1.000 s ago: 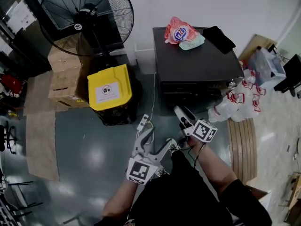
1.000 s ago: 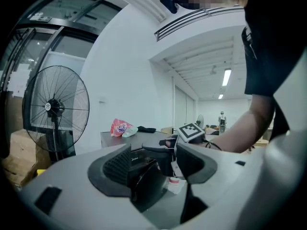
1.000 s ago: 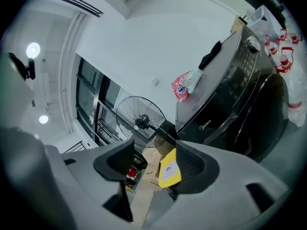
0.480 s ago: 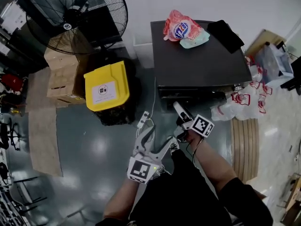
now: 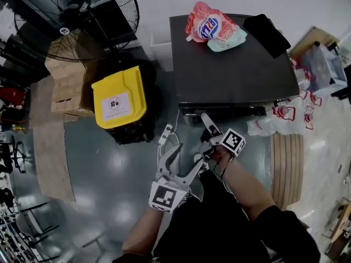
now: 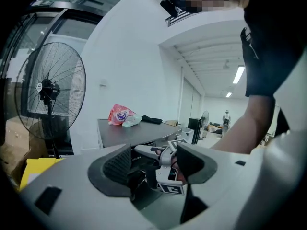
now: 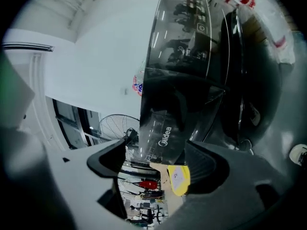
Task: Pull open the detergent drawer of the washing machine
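- The right tongs (image 7: 153, 153) have just been opening and stand wide. They point at the detergent drawer (image 7: 162, 135), whose lettered front shows between the jaws, untouched by the pads.
- The drawer sits in the front of the washing machine (image 5: 230, 64), not pulled out, at 12 o'clock from the right tongs.
- The left tongs (image 5: 184, 160) hang wide and empty over the floor (image 5: 109, 179), at 7 o'clock of the right tongs.
- A pink detergent bag (image 5: 207, 26) lies on the machine's top.
- A yellow bin (image 5: 116, 96) stands at 9 o'clock of the machine.

"Midea" stands on the dark front of the washing machine (image 7: 164, 137); nothing else is legible.
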`<state>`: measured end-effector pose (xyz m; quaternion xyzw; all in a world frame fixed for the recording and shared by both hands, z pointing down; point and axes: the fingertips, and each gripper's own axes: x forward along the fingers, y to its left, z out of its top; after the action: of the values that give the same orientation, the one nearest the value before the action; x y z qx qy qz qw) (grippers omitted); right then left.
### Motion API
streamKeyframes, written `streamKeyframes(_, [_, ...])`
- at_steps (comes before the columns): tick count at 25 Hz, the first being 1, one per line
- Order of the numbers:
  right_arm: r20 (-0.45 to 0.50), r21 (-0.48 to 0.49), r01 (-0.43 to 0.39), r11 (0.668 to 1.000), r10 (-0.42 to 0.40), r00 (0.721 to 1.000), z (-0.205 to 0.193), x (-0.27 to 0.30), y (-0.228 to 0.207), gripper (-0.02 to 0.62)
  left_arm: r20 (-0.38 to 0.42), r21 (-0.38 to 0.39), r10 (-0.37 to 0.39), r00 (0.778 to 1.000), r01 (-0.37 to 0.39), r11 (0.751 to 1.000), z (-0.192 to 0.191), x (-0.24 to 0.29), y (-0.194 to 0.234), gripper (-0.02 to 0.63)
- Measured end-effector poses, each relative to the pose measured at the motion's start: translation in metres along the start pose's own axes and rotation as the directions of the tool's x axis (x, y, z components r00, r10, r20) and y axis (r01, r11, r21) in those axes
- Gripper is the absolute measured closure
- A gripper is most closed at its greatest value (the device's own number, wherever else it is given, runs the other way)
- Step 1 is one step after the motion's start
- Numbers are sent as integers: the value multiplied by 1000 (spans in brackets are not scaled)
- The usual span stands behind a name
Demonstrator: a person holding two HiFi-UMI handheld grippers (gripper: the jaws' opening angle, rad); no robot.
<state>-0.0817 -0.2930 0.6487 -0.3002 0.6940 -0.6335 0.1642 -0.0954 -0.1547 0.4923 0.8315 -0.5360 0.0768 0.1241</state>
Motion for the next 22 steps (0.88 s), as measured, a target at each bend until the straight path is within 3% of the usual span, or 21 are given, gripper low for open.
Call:
streamKeyframes(14, [32,97,7,995,-10,999,12,14,-26,152,-24,-54,22,999,-23,998,-15,17,9,337])
streamKeyframes(22, [24,74,-1,997,-1,1000,20,26,-26,132,-27,-63,18,999,-19,998,-16,22,8,336])
